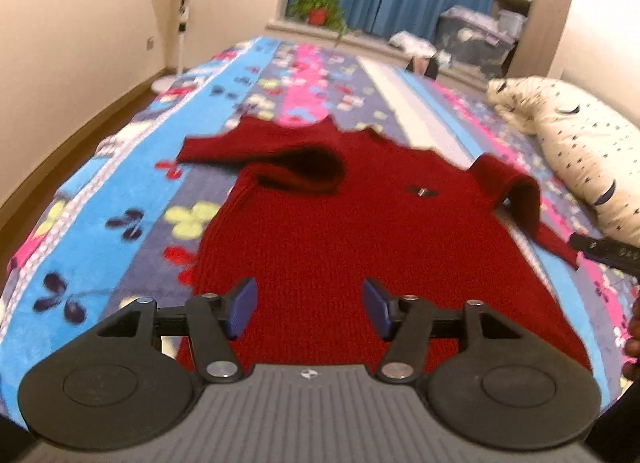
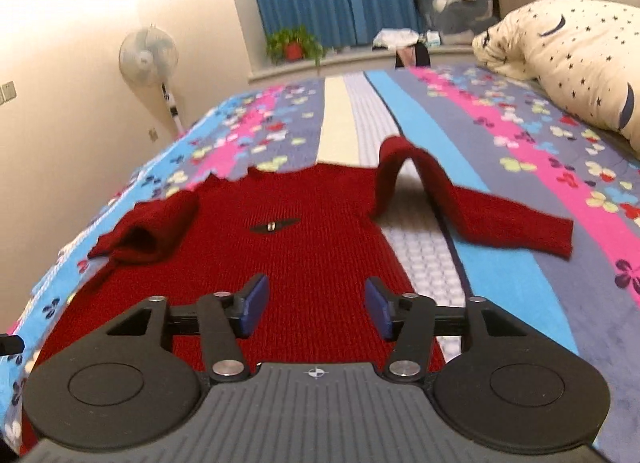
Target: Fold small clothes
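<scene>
Sweater (image 2: 316, 247) lies on the bed (image 2: 500, 263) — pillow (image 2: 580, 63) to its right.

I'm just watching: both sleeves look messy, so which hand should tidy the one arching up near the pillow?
Probably the right. The arched sleeve lies on the right gripper's side of the red sweater; the left gripper faces the bunched sleeve. Both are open, holding nothing.

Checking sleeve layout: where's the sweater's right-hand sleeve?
Right wrist view: right sleeve arches off the red sweater onto the blanket, toward the pillow.
</scene>
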The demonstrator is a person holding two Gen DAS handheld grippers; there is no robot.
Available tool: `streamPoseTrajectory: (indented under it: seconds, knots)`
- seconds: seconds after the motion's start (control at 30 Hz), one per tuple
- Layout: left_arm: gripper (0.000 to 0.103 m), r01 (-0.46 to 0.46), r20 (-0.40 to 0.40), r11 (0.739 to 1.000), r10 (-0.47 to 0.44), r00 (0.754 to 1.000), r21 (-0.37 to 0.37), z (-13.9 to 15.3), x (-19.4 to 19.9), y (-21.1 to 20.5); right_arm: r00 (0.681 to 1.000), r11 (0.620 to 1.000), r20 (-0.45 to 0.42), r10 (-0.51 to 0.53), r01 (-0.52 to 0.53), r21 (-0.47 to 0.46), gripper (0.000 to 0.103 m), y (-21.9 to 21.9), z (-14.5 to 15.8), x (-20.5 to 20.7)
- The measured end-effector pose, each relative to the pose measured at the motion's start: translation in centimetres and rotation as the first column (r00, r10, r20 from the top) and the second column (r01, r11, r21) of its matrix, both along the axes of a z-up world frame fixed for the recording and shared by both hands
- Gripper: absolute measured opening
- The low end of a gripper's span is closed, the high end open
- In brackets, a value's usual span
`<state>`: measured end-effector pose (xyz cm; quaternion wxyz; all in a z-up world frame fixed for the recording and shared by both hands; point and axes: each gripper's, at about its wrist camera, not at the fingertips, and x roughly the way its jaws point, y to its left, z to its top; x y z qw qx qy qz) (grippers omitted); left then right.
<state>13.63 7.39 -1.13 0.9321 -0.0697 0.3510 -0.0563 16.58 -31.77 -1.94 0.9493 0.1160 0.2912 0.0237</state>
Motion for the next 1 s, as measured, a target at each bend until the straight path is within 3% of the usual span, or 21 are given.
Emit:
streamPoseTrajectory:
  seconds: [0.13,0.2,0.23,0.27,0.3,0.33,0.37,0.4,0.43,0.6,0.77,0.83,0.93,1.0]
  knots:
    - [0.061,0.031,0.069,1.000,-0.030,0.997,-0.006,1.1,1.8,-0.3,1.000,1.000,0.016,-0.003,0.003,0.020,0.057,-0.2,0.0,0.6]
    - [0.034,0.041,0.067,0.999,-0.039,0.997,-0.034,1.4,3.7,0.2,1.000,0.999,0.006,0.017,-0.017,0.045,0.057,-0.3,0.0,0.9]
    - [0.009,0.053,0.049,0.997,-0.050,0.998,-0.052,1.4,4.9,0.4,1.000,0.998,0.005,0.028,-0.028,0.055,0.057,-0.4,0.1,1.1]
    - [0.001,0.054,0.029,0.996,-0.052,0.998,-0.072,1.3,6.3,0.8,0.999,0.998,0.009,0.034,-0.035,0.062,0.056,-0.4,0.2,1.4]
    - [0.001,0.045,0.020,0.996,-0.044,0.999,-0.082,1.3,7.5,1.1,0.999,0.997,0.016,0.039,-0.040,0.068,0.055,-0.5,0.5,1.7]
    - [0.001,0.032,0.020,0.996,-0.031,0.999,-0.086,1.4,8.9,1.5,0.999,0.997,0.020,0.044,-0.045,0.068,0.043,-0.4,0.6,2.1]
    - [0.000,0.027,0.027,0.996,-0.025,0.999,-0.086,1.4,10.0,1.8,0.998,0.996,0.021,0.056,-0.058,0.064,0.032,-0.4,0.8,2.7]
    - [0.000,0.020,0.031,0.996,-0.017,0.999,-0.087,1.5,11.0,2.1,0.998,0.996,0.021,0.065,-0.067,0.060,0.010,-0.2,1.0,3.3]
    - [0.000,0.008,0.030,0.995,-0.005,1.000,-0.096,1.6,12.2,2.5,0.997,0.996,0.025,0.073,-0.074,0.050,0.001,-0.1,1.1,4.0]
    - [0.002,-0.087,-0.018,0.977,0.085,0.996,-0.193,0.5,17.7,4.9,0.995,0.996,0.035,0.092,-0.092,-0.005,0.000,1.6,2.3,8.9]
    - [0.032,-0.229,-0.093,0.931,0.211,0.973,-0.285,-2.3,22.4,7.5,0.994,0.996,0.065,0.083,-0.086,0.038,0.003,2.6,2.9,14.5]
    - [0.034,-0.276,-0.140,0.906,0.243,0.960,-0.322,-3.8,24.1,8.5,0.992,0.994,0.086,0.089,-0.094,0.052,0.003,2.5,2.2,15.6]
    - [0.052,-0.334,-0.188,0.866,0.282,0.941,-0.372,-5.8,25.9,9.5,0.994,0.994,0.060,0.087,-0.090,0.057,0.003,1.9,0.8,16.4]
    - [0.056,-0.390,-0.229,0.838,0.323,0.918,-0.383,-7.3,27.1,10.0,0.995,0.994,0.058,0.087,-0.091,0.066,0.003,1.4,0.3,16.8]
